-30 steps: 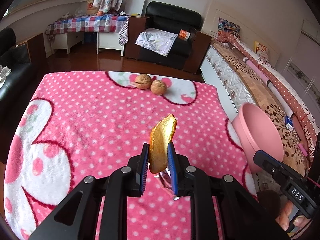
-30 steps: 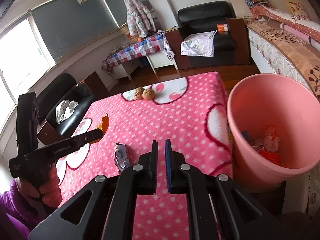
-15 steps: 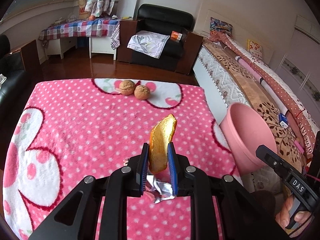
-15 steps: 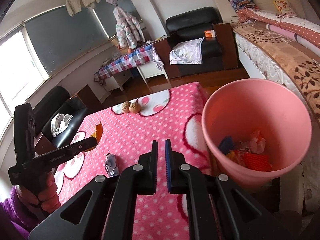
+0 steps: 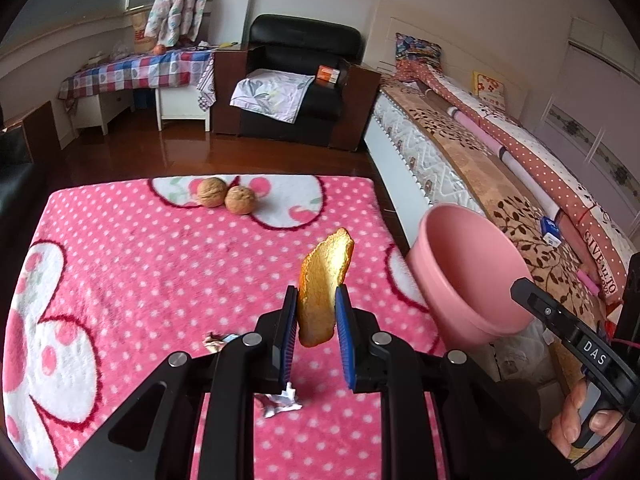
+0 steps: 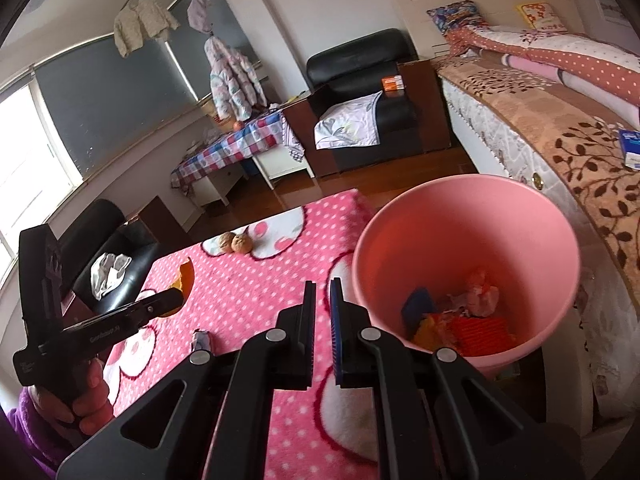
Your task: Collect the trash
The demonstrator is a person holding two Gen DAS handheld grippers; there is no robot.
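The left gripper [image 5: 317, 312] clamps an upright curl of orange peel [image 5: 325, 280] above the pink polka-dot fleece blanket [image 5: 160, 272]; a crumpled wrapper [image 5: 280, 400] lies beneath. Two walnuts [image 5: 228, 196] sit at the far edge. The right gripper [image 6: 322, 312], jaws nearly closed and empty, hangs beside the round pink plastic bin [image 6: 472, 216] holding crumpled scraps [image 6: 472, 312].

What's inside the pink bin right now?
The pink bin holds a small heap of trash: a crumpled pale wrapper, a blue piece and orange-red scraps. Whatever lies beneath that heap, and the floor under the bin's near wall, is hidden.
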